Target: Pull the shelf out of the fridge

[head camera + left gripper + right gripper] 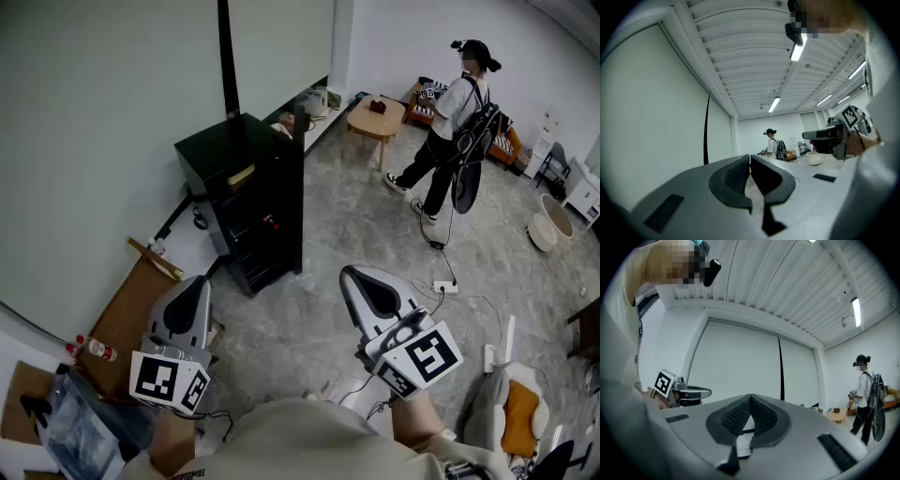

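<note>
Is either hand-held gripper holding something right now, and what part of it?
Nothing is held. The left hand-held gripper and the right hand-held gripper both have jaws shut together, with nothing between them.

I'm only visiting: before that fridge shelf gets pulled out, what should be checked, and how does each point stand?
1. Door of the fridge: ok, open.
2. Shelf picked out: cannot tell, the inside is dark.
3. Left hand-held gripper ready to grasp: not ok, jaws shut, empty.
4. Right hand-held gripper: not ok, jaws shut, empty.
5. Reach: not ok, both are well short of the fridge.
6. Other person: ok, stands far beyond the fridge.
</note>
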### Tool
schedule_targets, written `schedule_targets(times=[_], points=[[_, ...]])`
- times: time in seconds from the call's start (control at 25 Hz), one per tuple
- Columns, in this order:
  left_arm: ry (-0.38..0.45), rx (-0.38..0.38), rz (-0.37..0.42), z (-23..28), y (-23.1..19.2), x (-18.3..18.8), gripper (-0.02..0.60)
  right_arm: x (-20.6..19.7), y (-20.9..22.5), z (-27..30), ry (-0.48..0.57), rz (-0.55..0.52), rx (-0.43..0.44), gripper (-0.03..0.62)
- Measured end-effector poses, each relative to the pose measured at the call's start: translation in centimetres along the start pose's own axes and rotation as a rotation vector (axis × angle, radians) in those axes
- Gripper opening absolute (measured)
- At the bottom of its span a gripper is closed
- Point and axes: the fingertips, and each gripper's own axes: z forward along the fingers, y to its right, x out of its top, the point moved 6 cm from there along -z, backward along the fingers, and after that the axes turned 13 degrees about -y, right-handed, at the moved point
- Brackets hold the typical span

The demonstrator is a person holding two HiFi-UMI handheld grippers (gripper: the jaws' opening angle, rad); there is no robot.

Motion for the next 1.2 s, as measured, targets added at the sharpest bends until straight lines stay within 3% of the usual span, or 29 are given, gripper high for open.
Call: schedule_targets(times=[0.4, 0.72, 0.88, 1.2], points=[[0.024, 0.015, -0.015, 0.8, -0.3, -0.2, 0.011, -1.0, 0.9, 0.5, -0.005, 0.044, 0.002, -0.005], [-0.004, -0.005, -0.008, 2.7, 1.5, -0.5, 0.011, -2.6, 3.1, -0.4, -0.036, 0.057, -0.005, -0.005], [-0.025, 0.027, 0.004, 3.5, 2.9, -1.1, 0.011, -3.5, 4.6, -0.8, -0.032, 0.079, 0.011, -0.005], [-0.044, 0.019, -0.037, 4.1, 5.3, -1.2, 0.011, -5.1, 6.4, -1.3, -0.044, 0.099, 0.035, -0.005]])
